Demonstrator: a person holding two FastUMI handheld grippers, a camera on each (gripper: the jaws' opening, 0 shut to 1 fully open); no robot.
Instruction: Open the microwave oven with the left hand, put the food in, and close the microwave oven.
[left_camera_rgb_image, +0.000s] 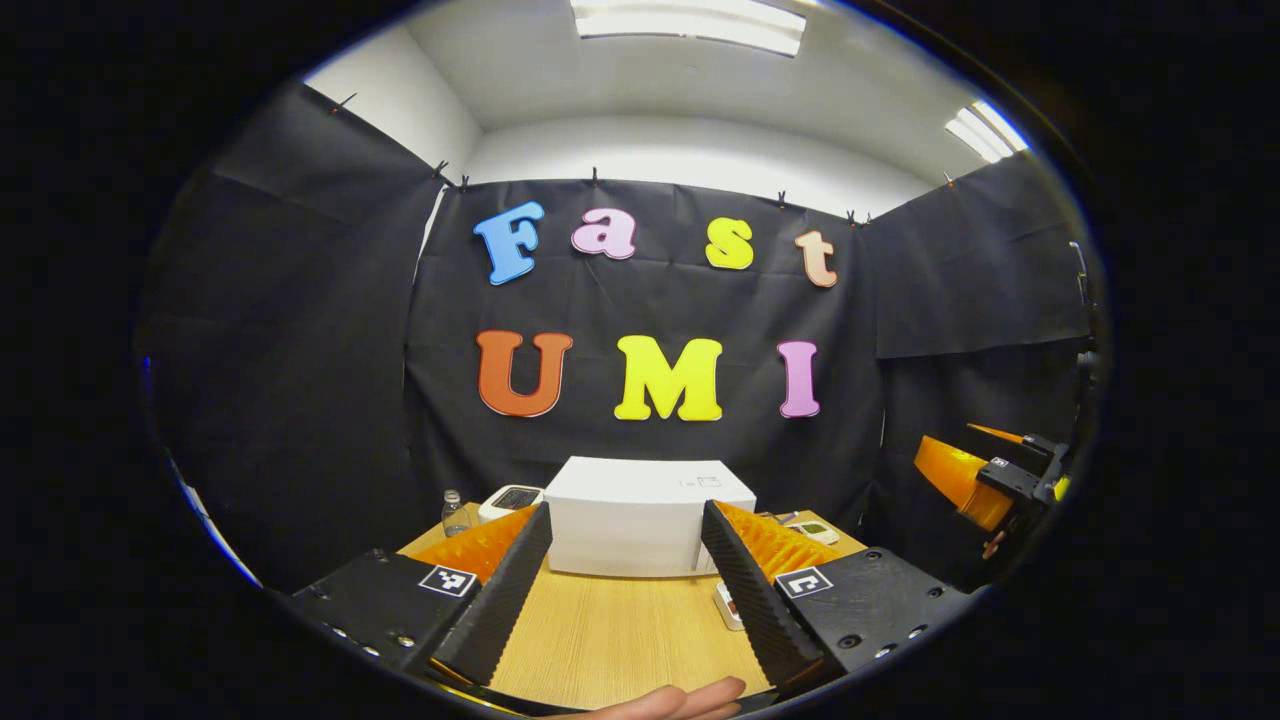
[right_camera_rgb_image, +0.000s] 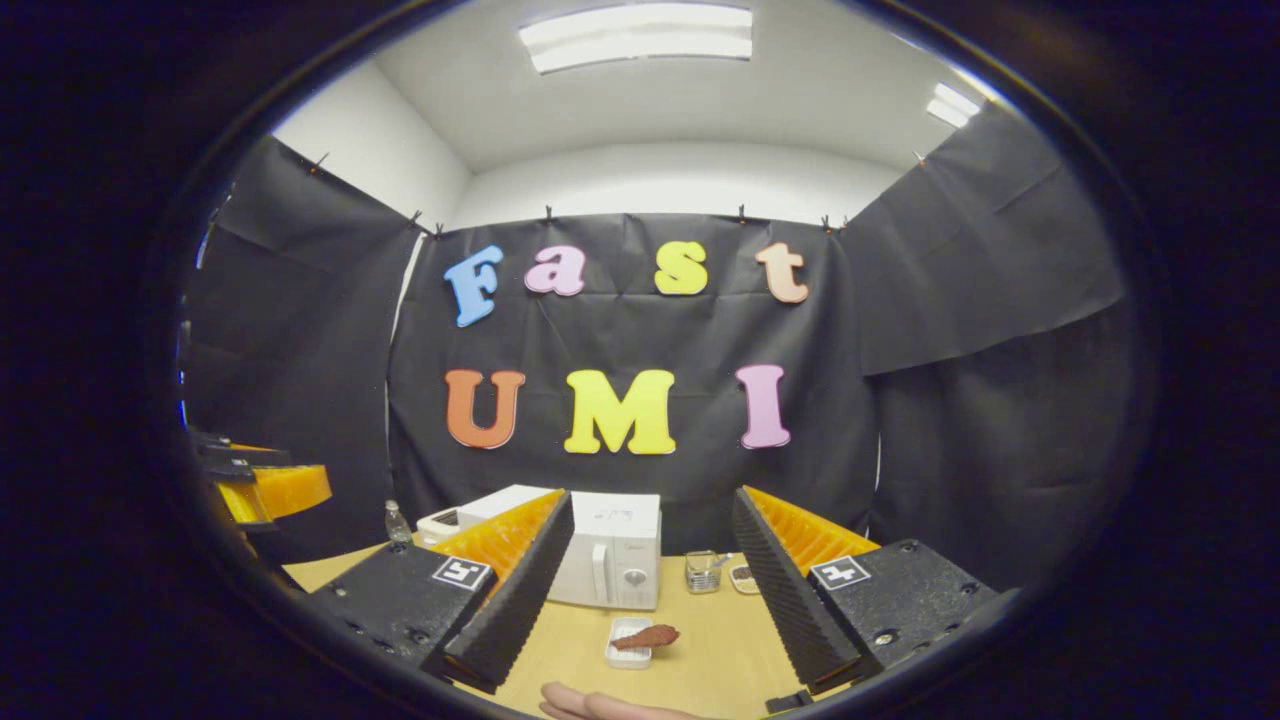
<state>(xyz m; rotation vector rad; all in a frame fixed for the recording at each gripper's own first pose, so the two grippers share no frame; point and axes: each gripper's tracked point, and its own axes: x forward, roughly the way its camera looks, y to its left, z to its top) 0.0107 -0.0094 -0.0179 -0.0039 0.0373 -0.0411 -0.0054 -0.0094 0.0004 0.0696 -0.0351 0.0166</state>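
Microwave oven (right_camera_rgb_image: 608, 563) shut at the table's far side, straight ahead of left gripper (left_camera_rgb_image: 625, 590), handle upright on its front. Nearer than the oven: food (right_camera_rgb_image: 646, 636) on a small tray. Left gripper and right gripper (right_camera_rgb_image: 650, 600) both spread wide, empty.

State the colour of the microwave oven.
The boxy microwave oven is white, clearest in the right gripper view.

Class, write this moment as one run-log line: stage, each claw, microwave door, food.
stage: not started | left claw: open, off table | right claw: open, empty | microwave: door shut | food: on small tray, table
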